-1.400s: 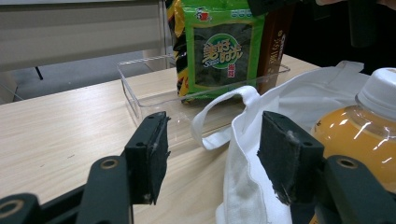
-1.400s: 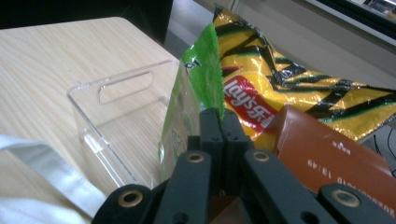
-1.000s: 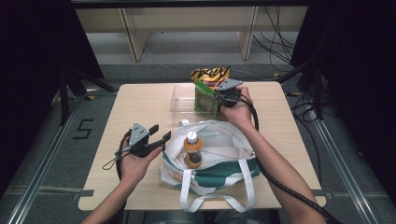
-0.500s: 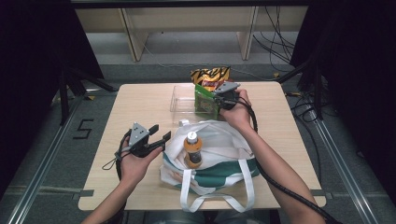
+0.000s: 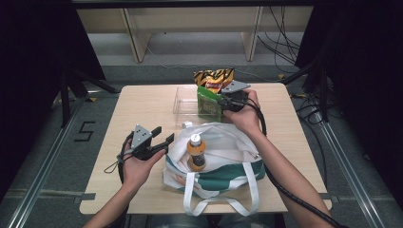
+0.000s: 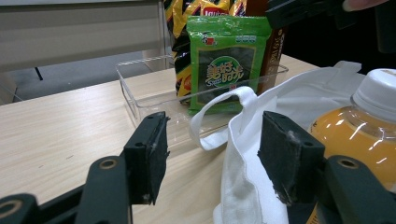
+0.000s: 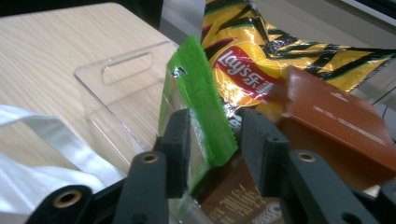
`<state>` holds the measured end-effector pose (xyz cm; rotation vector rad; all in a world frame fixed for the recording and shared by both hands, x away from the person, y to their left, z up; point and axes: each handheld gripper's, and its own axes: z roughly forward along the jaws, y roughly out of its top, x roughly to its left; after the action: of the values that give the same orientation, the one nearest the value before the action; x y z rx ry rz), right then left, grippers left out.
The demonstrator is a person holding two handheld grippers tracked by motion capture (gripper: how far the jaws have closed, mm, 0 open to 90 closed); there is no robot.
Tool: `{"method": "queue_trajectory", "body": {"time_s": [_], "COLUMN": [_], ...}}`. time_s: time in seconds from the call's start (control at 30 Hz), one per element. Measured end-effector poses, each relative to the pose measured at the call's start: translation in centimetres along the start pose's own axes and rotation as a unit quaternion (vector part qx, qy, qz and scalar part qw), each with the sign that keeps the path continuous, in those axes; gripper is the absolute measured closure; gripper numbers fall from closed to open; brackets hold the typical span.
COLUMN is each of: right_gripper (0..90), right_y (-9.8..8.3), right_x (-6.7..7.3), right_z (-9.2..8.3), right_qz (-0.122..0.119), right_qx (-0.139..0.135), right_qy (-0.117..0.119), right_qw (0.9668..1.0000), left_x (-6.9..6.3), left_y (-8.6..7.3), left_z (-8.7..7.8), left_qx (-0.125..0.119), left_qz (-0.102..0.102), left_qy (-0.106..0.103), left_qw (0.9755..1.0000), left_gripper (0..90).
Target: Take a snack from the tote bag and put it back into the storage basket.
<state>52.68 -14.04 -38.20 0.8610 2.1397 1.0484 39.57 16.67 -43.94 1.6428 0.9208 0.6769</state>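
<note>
Green seaweed packet [image 7: 198,100] stands between my right tongs [image 7: 212,140], just opening off it; left tongs [image 6: 212,156] gape empty beside the bag [image 5: 223,142]. Next: withdraw cleanly.

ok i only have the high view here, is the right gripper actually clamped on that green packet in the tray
observer: no. in the right gripper view the right gripper has just been opening, and the green packet's top edge sits between the jaws with a gap on one side
operator: is the packet standing on its own
observer: it stands upright inside the clear tray, right in front of the lay's bag
operator: and the left gripper
observer: the left gripper view shows the left gripper with its jaws apart at the white bag's rim, pinching nothing
</note>
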Motion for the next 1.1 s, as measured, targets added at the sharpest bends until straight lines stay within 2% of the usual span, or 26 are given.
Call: {"method": "queue_trajectory", "body": {"time_s": [0.03,0.07,0.13,0.23,0.27,0.33,0.4,0.47,0.57,0.63,0.7,0.77,0.8,0.83,0.93,1.0,1.07,1.1], "right_gripper": [59.9,58.0,55.2,53.4,53.0,52.4,52.0,51.6,51.0,49.8,49.2,49.0,48.8,48.5,47.0,46.6,45.7,45.1], "right_y": [0.0,0.0,0.0,0.1,0.2,0.2,0.2,0.0,-0.2,-0.5,-0.8,-1.0,-1.2,-1.4,-2.0,-2.4,-2.8,-3.0], "right_x": [-0.1,-0.1,-0.1,-0.2,-0.3,-0.3,-0.4,-0.3,-0.4,-0.5,-0.6,-0.9,-0.8,-0.9,-1.1,-1.3,-1.4,-1.4], "right_z": [-0.2,-0.5,-1.0,-1.6,-1.9,-2.2,-2.7,-3.2,-3.8,-4.6,-5.2,-5.7,-6.1,-6.3,-7.0,-7.4,-7.8,-8.0], "right_qz": [-0.004,0.016,0.030,0.035,0.033,0.037,0.036,0.047,0.045,0.051,0.060,0.055,0.071,0.068,0.083,0.086,0.091,0.101], "right_qx": [-0.009,-0.011,-0.020,-0.036,-0.032,-0.047,-0.048,-0.053,-0.054,-0.071,-0.068,-0.074,-0.066,-0.071,-0.070,-0.080,-0.085,-0.086], "right_qy": [0.000,0.001,0.007,0.019,0.025,0.024,0.033,0.033,0.038,0.035,0.042,0.045,0.046,0.044,0.049,0.048,0.042,0.042], "right_qw": [1.0000,0.9998,0.9993,0.9986,0.9986,0.9979,0.9976,0.9970,0.9968,0.9955,0.9950,0.9947,0.9942,0.9941,0.9929,0.9919,0.9913,0.9903], "left_x": [0.0,0.0,0.1,0.0,0.0,0.0,-0.1,-0.2,-0.2,-0.1,-0.1,-0.1,0.0,0.0,0.1,0.1,0.1,0.1], "left_y": [0.0,0.0,0.1,0.0,0.0,0.0,0.0,0.0,0.0,0.1,0.1,0.1,0.1,0.0,0.0,0.0,-0.1,-0.1], "left_z": [0.0,0.0,0.0,0.0,0.0,-0.1,0.0,0.0,0.0,0.0,0.0,0.0,0.0,0.0,0.0,0.0,0.0,0.0], "left_qx": [0.000,-0.001,-0.001,-0.001,-0.002,-0.001,-0.005,-0.006,-0.007,-0.010,-0.011,-0.010,-0.009,-0.010,-0.010,-0.008,-0.007,-0.007], "left_qz": [0.000,0.001,0.003,-0.001,-0.001,0.003,-0.001,-0.001,-0.002,-0.001,-0.002,-0.003,-0.002,-0.002,-0.007,-0.007,-0.005,-0.004], "left_qy": [0.000,0.000,0.001,0.003,0.002,0.002,0.001,0.000,0.000,-0.002,-0.001,-0.001,-0.001,-0.001,0.001,0.001,-0.001,-0.001], "left_qw": [1.0000,1.0000,1.0000,1.0000,1.0000,1.0000,1.0000,1.0000,1.0000,0.9999,0.9999,0.9999,1.0000,0.9999,0.9999,0.9999,1.0000,1.0000], "left_gripper": [41.4,41.5,41.4,41.4,41.3,41.3,41.3,41.3,41.1,40.9,40.8,40.7,40.8,40.8,40.8,40.8,41.0,41.1]}}
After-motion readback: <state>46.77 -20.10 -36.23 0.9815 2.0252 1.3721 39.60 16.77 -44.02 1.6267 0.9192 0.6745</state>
